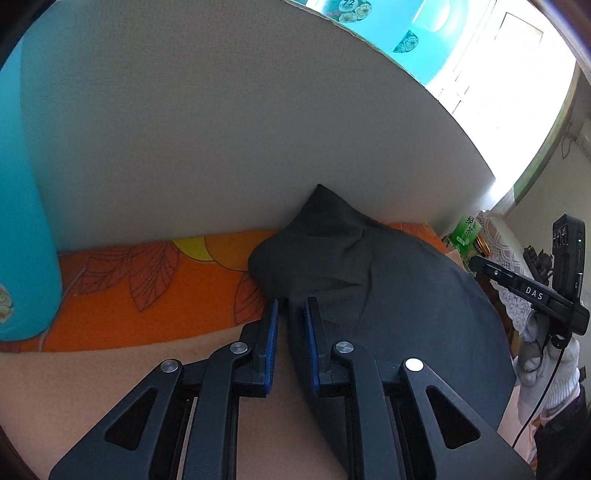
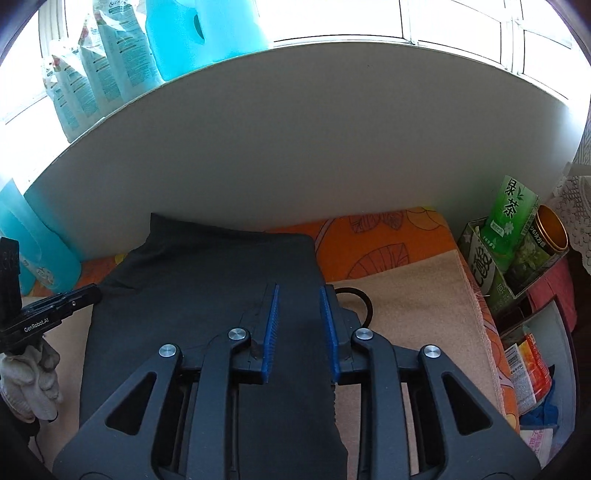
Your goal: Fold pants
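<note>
The dark grey pants (image 2: 207, 280) lie folded on the beige and orange blanket (image 2: 406, 295), their far corner bunched up against the white board (image 1: 325, 210). My left gripper (image 1: 291, 317) is open, its blue pads astride the pants' left edge, not closed on the cloth. My right gripper (image 2: 298, 295) is open above the pants' right edge, with dark cloth showing between its jaws. The right gripper also shows at the right of the left wrist view (image 1: 476, 263), and the left gripper at the left of the right wrist view (image 2: 96, 291).
A white board (image 2: 295, 147) stands upright behind the blanket. Blue packages (image 2: 207, 33) stand behind it and at the left (image 1: 22, 240). A green tea carton (image 2: 511, 214), a tin (image 2: 550, 229) and a box of items sit at the right. A black loop (image 2: 364, 297) lies on the blanket.
</note>
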Demonstrator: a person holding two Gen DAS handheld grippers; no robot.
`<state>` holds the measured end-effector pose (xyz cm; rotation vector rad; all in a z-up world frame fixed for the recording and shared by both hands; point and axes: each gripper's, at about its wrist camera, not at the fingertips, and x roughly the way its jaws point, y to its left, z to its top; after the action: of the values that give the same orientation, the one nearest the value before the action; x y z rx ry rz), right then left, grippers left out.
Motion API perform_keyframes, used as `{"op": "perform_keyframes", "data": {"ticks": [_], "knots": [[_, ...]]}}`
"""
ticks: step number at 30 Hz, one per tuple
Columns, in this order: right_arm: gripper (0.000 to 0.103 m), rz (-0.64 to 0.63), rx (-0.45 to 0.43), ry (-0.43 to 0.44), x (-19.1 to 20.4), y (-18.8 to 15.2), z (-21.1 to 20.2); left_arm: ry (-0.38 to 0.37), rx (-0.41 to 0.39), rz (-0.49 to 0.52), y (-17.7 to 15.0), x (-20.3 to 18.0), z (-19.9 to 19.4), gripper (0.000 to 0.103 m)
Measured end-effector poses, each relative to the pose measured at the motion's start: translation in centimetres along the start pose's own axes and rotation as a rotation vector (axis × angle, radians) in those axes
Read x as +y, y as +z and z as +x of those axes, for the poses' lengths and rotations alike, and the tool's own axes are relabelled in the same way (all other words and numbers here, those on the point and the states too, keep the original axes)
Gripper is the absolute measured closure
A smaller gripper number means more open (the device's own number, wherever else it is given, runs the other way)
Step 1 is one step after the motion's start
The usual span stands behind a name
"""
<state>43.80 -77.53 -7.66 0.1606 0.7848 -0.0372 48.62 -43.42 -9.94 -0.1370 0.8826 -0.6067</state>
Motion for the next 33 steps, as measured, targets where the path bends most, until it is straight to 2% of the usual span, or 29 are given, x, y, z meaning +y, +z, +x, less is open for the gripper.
{"op": "perform_keyframes", "data": {"ticks": [2,7,13,15,17,20,22,24,27,29,33], "knots": [[0.073,-0.006,-0.005,0.000,0.2,-0.1,-0.4,-0.001,-0.004,-0.006,0.1,0.3,-0.4,0.090],[0.072,0.008,-0.026,0.002,0.7,-0.4,-1.9,0.002,-0.015,0.003,0.7,0.2,-1.3,0.090],[0.071,0.005,-0.056,-0.006,1.6,-1.7,-4.7,-0.003,-0.027,0.045,0.3,-1.7,-4.1,0.090],[0.066,-0.001,-0.071,-0.015,2.2,-2.4,-6.0,-0.007,-0.030,0.058,-0.1,-2.4,-5.3,0.090],[0.057,-0.019,-0.087,-0.027,2.8,-3.3,-7.3,-0.011,-0.032,0.072,-0.6,-3.5,-6.1,0.090],[0.057,-0.037,-0.101,-0.041,3.8,-4.8,-9.4,-0.015,-0.032,0.096,-1.6,-4.8,-7.8,0.090],[0.055,-0.046,-0.115,-0.055,4.3,-5.9,-10.9,-0.018,-0.039,0.115,-2.3,-5.8,-8.9,0.083],[0.050,-0.048,-0.131,-0.064,4.7,-6.8,-12.3,-0.019,-0.053,0.130,-3.0,-6.6,-10.2,0.065],[0.044,-0.045,-0.159,-0.075,5.4,-8.1,-14.7,-0.021,-0.067,0.162,-4.1,-7.8,-12.1,0.065],[0.035,-0.050,-0.183,-0.099,5.9,-9.0,-16.4,-0.029,-0.067,0.179,-4.8,-8.5,-13.4,0.064],[0.026,-0.057,-0.225,-0.152,7.1,-10.9,-19.9,-0.034,-0.092,0.212,-6.4,-10.0,-15.9,0.050]]}}
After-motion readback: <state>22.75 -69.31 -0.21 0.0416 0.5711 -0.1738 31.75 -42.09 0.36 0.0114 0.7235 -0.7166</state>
